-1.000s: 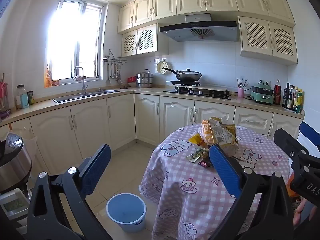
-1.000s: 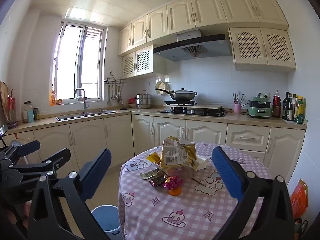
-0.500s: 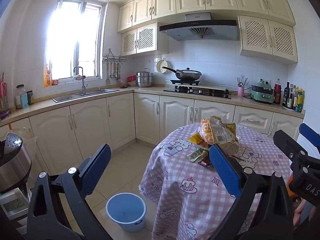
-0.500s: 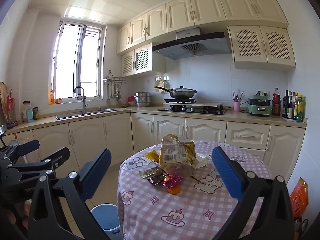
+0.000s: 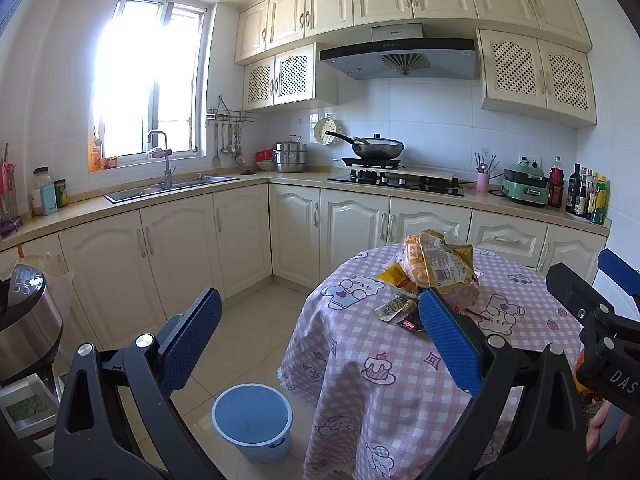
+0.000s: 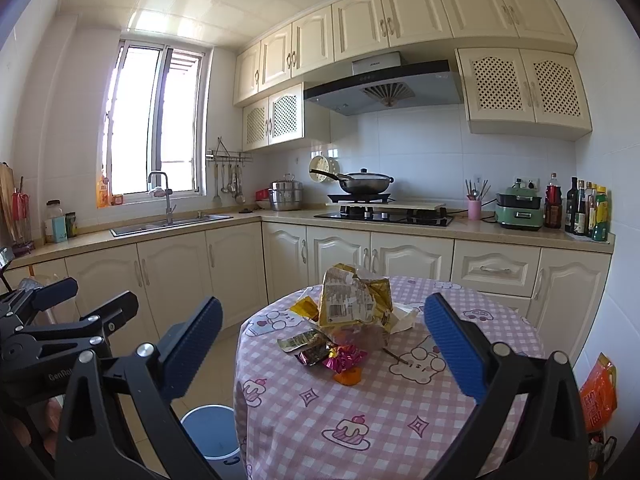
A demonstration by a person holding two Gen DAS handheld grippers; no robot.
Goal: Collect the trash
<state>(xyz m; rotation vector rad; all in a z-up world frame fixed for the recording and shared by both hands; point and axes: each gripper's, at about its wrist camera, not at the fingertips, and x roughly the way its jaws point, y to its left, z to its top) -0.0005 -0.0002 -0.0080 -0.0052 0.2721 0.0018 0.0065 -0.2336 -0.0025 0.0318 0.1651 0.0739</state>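
Trash (image 6: 352, 312), a crumpled yellow snack bag amid small wrappers, sits mid-frame on a pink checked table (image 6: 400, 420). Only the left view shows the whole blue bucket (image 5: 252, 420) at bottom centre. Left gripper (image 5: 320, 340) and right gripper (image 6: 324, 344) gape wide, empty.

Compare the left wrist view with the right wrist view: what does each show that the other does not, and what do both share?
Only the left wrist view shows the steel cooker on the left and the whole rim of the blue bucket. Only the right wrist view shows the pink foil wrapper, the orange scrap and the orange bag by the wall. Both show the big crumpled snack bag on the round table, with both grippers open.
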